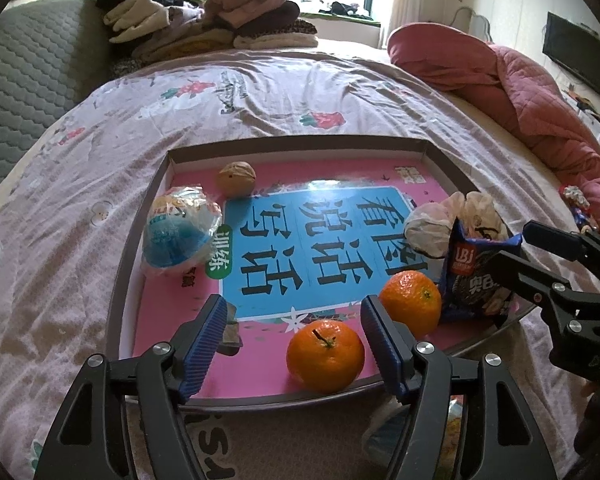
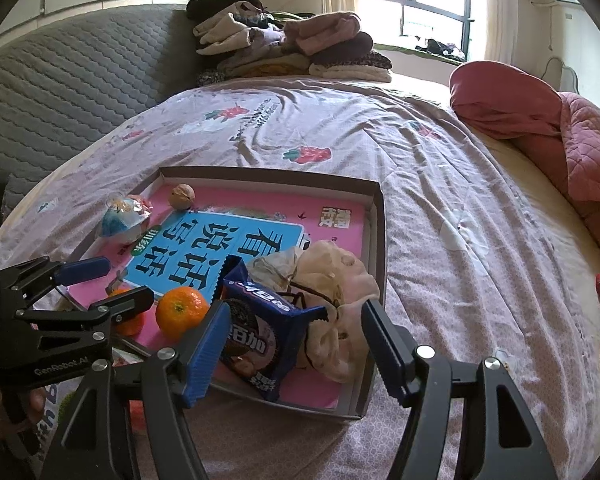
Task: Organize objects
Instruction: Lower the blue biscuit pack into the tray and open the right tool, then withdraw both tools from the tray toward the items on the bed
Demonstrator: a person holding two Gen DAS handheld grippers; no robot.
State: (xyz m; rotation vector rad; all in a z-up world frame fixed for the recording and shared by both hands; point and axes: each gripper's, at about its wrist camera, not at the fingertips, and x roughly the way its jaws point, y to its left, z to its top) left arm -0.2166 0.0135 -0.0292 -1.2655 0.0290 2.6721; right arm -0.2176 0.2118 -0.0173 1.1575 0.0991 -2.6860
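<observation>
Both grippers, left and right, hover with jaws apart over a tray on the bed. Oranges and a cookie packet sit at its near edge; a nudge might roll the fruit away.

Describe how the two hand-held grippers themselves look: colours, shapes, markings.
Both match. The left hand-held gripper has a black frame of angular struts with triangular cut-outs, silver round screw heads at the joints, and two flat fingers faced with ribbed blue pads. The right hand-held gripper is built the same way. In the right wrist view, the left one's side carries white "GenRobot.AI" lettering. No cables or sleeves show.
</observation>
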